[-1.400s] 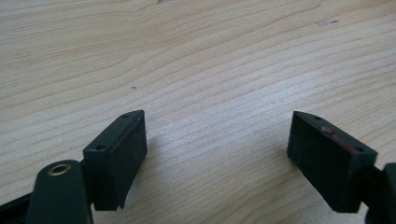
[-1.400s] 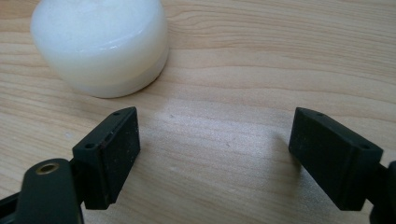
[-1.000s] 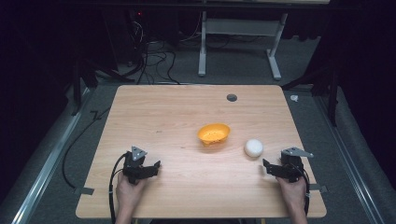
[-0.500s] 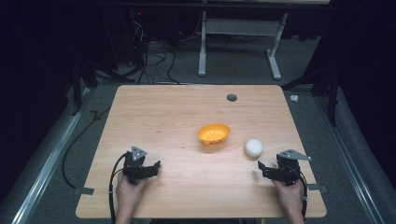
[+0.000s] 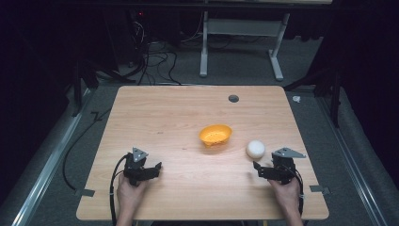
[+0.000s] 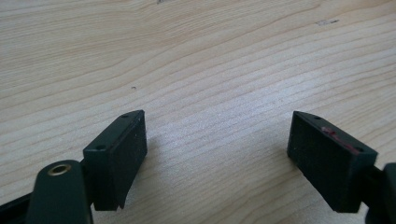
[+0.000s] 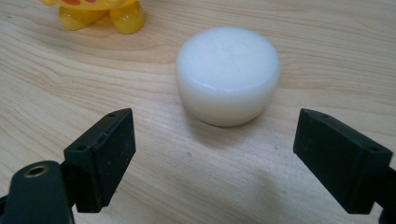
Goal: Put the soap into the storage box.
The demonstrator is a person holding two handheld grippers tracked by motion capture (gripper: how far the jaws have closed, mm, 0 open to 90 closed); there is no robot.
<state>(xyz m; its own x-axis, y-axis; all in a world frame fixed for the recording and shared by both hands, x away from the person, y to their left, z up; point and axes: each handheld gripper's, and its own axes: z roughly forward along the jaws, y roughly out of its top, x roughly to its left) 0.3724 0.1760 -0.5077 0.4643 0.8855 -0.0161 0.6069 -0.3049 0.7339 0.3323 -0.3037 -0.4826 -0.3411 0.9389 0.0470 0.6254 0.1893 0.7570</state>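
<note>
While the left claw (image 5: 155, 168) waits spread over bare bench (image 5: 164, 117), the right claw (image 7: 215, 158) gapes toward the white puck (image 7: 229, 72) at its twelve o'clock, seemingly lining up a grasp: advance, then close.

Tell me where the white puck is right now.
In the high view the white puck sits on the table's right side, just right of the orange bowl, directly ahead of the right gripper's open jaws, untouched.

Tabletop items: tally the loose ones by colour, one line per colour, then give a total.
Orange: 1, the perforated orange bowl
White: 1, the round white puck
Total: 2
</note>
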